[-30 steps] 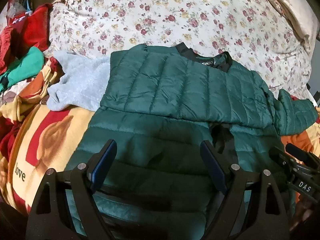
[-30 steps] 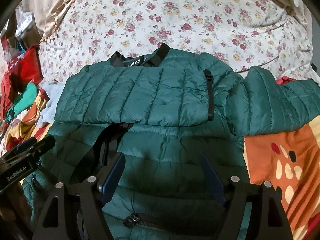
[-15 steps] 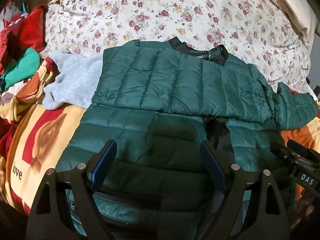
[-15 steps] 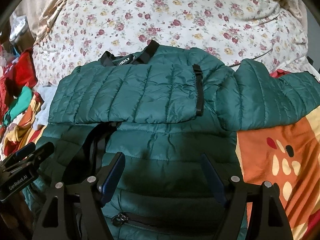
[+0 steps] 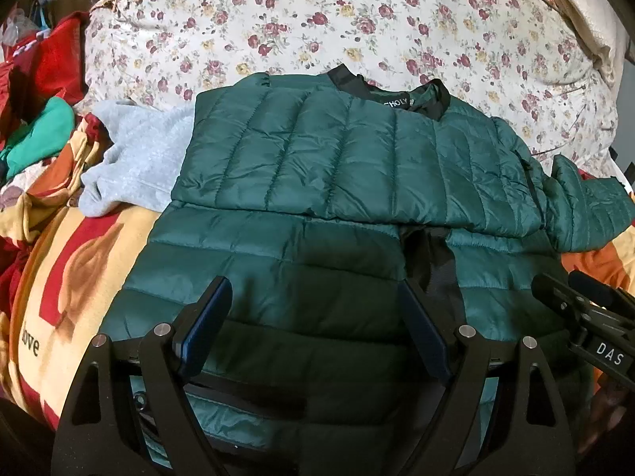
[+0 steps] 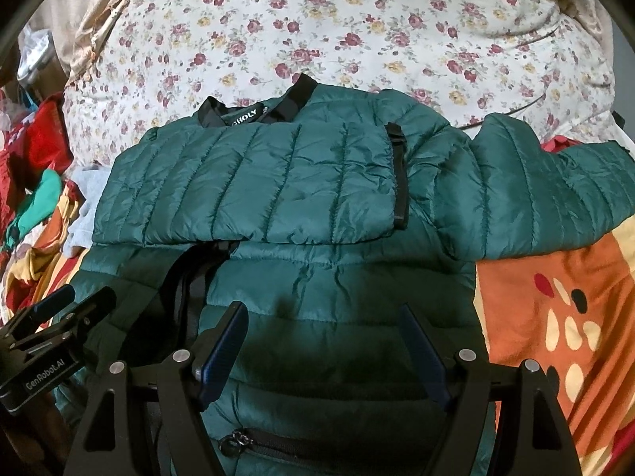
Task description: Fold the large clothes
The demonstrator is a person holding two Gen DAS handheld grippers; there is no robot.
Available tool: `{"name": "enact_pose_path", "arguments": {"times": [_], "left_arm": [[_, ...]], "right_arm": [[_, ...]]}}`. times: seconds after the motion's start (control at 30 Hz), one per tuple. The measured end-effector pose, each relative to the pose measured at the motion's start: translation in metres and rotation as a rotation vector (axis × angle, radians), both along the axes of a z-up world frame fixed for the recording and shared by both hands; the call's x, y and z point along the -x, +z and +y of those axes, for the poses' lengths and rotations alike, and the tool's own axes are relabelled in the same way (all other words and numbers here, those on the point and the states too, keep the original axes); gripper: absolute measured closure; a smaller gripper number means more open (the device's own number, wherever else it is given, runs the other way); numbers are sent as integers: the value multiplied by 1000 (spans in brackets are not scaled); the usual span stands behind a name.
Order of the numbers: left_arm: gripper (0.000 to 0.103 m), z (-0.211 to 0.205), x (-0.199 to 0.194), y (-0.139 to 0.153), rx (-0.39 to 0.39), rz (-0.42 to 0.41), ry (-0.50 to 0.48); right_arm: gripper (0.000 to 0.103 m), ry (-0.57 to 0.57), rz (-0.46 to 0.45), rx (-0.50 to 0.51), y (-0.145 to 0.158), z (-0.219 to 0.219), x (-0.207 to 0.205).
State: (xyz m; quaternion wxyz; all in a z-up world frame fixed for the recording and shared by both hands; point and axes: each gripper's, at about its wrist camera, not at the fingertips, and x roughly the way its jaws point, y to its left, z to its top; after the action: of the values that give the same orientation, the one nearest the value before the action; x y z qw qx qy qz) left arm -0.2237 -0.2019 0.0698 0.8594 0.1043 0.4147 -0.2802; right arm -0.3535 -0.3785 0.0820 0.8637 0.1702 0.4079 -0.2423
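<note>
Green quilted jacket (image 5: 357,166) spread on a patterned blanket (image 6: 555,317), collar toward the floral quilt (image 5: 317,20); one sleeve folded across the chest, the other trailing right. Left gripper (image 5: 313,329) and right gripper (image 6: 325,341) both spread wide above the jacket's lower part, pinching nothing. Grey garment (image 5: 135,158) beside the jacket's left shoulder

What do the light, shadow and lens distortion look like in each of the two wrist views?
Left wrist view: fisheye bends the bed's edges, dark corners; the floral quilt is brightly lit, while the left gripper shadows the near green jacket. Right wrist view: same curvature and dark corners; the right gripper shadows the jacket's lower part, and the sleeve shows a soft sheen.
</note>
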Motion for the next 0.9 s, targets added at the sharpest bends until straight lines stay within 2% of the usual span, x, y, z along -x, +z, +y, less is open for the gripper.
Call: {"name": "enact_pose_path", "arguments": {"times": [0.9], "left_arm": [[18,-14,-13,12,20,-12,9]], "right_arm": [[24,-22,8,26,4,-15,-1]]}}
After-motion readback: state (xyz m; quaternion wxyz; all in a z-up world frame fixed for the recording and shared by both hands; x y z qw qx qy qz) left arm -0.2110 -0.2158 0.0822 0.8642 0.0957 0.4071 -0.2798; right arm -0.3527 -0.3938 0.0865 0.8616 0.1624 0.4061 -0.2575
